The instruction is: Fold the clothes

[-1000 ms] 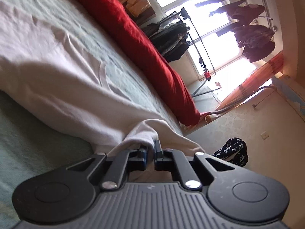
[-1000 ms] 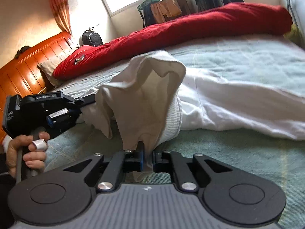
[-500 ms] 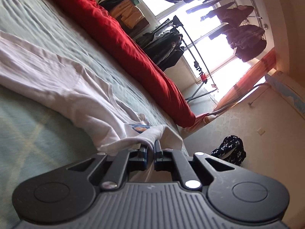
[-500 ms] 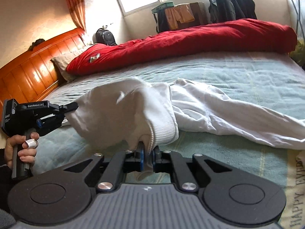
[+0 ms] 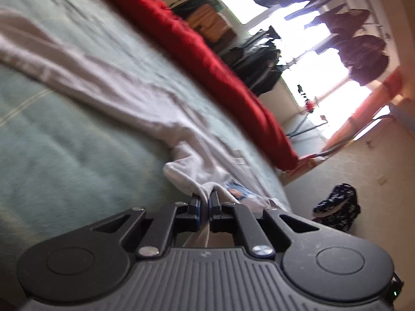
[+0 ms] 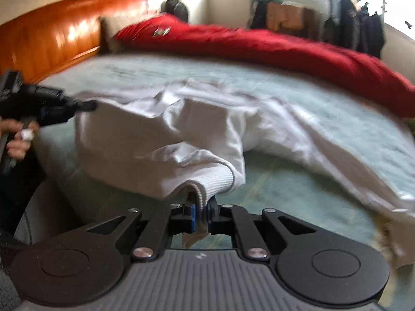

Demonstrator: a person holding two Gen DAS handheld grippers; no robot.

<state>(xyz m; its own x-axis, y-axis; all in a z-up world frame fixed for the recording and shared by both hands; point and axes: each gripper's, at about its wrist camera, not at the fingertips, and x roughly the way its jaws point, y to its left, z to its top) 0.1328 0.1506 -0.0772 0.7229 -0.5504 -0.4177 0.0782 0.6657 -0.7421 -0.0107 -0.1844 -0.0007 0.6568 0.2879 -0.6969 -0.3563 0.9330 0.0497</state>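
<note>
On a bed covered with a pale green bedspread point(image 6: 298, 181), we see a white sweatshirt point(image 6: 160, 134) being handled with two hand-held grippers. The right gripper point(image 6: 201, 207) is clenched on the garment's ribbed hem point(image 6: 215, 178), white cloth pinched between its blue-padded fingers point(image 6: 192, 216). Off to the left of that view, the left gripper point(image 6: 88, 106) bites the sweatshirt's far corner, a hand point(image 6: 18, 140) wrapped around its handle. From the left wrist view, we find the left gripper point(image 5: 204, 202) closed tight on a fold of the same white cloth point(image 5: 197, 178), with the rest of the garment trailing away across the bedspread point(image 5: 64, 150). The part of the sweatshirt between the two grippers is lifted clear of the bed; its sleeve point(image 6: 337, 155) lies flat to the right. Behind it, a red duvet point(image 6: 285, 49) runs along the far side of the mattress, next to an orange wooden headboard point(image 6: 52, 39). Both views are blurred.
</note>
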